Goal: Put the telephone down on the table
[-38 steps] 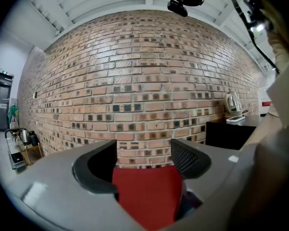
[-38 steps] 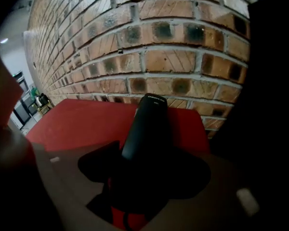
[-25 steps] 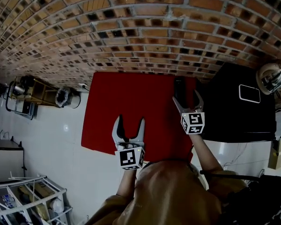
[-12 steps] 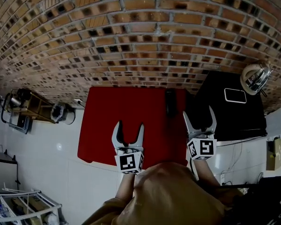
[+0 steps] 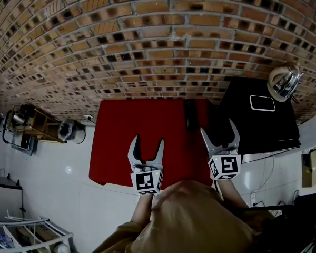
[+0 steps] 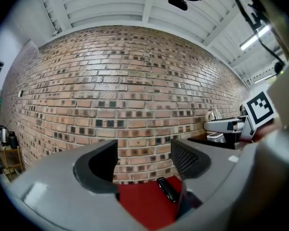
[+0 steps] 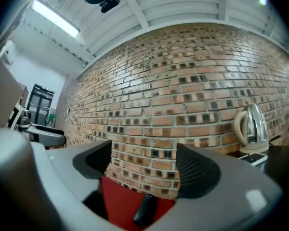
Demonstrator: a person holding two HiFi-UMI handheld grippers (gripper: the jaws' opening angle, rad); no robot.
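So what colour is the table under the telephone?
Red; the table shows best in the head view.

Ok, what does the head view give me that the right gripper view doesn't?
Only the head view: the left hand-held gripper and right hand-held gripper seen from above, both open and empty, the red table's whole outline, and a trolley on the white floor. Only the right gripper view: the ceiling with its strip light. Both: the black telephone lying on the red table by the brick wall, and the kettle on the black table.
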